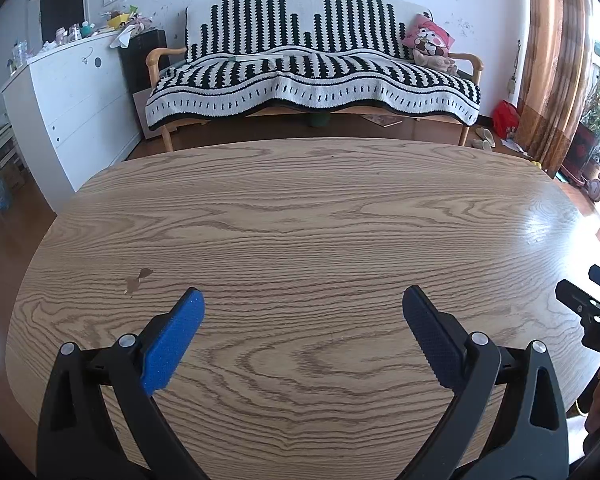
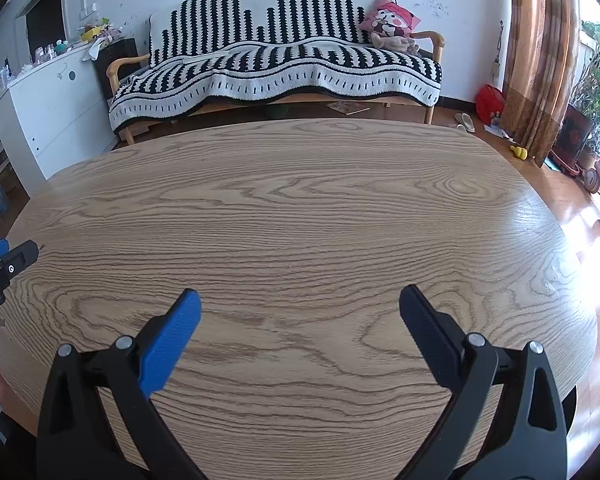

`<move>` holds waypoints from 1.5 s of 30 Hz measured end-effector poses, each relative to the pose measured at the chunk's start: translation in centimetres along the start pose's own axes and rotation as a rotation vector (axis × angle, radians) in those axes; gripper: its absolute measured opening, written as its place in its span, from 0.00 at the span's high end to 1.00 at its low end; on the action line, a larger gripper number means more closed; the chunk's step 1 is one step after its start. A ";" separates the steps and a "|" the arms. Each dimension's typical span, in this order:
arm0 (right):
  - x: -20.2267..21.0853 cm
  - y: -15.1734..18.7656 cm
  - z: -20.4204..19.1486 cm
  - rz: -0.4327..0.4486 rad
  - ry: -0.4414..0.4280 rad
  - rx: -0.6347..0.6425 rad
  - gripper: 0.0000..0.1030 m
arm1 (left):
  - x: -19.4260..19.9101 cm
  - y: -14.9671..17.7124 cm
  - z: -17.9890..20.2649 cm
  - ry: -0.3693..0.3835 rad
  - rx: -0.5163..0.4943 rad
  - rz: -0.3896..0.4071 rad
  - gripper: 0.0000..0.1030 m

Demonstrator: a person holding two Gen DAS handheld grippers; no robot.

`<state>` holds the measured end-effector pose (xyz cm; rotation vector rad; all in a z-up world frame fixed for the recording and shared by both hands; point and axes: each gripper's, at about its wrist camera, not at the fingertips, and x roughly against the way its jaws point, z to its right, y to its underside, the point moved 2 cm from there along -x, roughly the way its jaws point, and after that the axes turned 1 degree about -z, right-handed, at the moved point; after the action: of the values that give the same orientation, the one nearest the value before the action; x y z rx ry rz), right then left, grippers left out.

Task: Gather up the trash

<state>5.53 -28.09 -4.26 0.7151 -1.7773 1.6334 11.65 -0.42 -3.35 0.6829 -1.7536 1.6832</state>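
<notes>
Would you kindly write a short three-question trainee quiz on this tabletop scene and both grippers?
1. True or false: the left gripper holds a piece of trash.
2. What marks the wooden table near the left gripper's blue finger: A) a small brown stain, B) a cup, C) a napkin?
3. What lies draped over the sofa behind the table?

Key: 1. False; both it and the right gripper are open and empty. 2. A. 3. A black-and-white patterned blanket.

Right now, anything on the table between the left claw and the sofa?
Only bare wood: the left wrist view shows nothing on the table between the open left claw and the sofa.
</notes>
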 end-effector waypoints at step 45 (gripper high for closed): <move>0.3 0.2 0.7 -0.004 0.004 0.009 0.07 | 0.6 1.3 -1.1 -0.014 0.018 -0.017 0.06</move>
<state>5.14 -28.72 -4.19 0.7189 -1.7657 1.6401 10.41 0.77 -3.78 0.7176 -1.7395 1.6890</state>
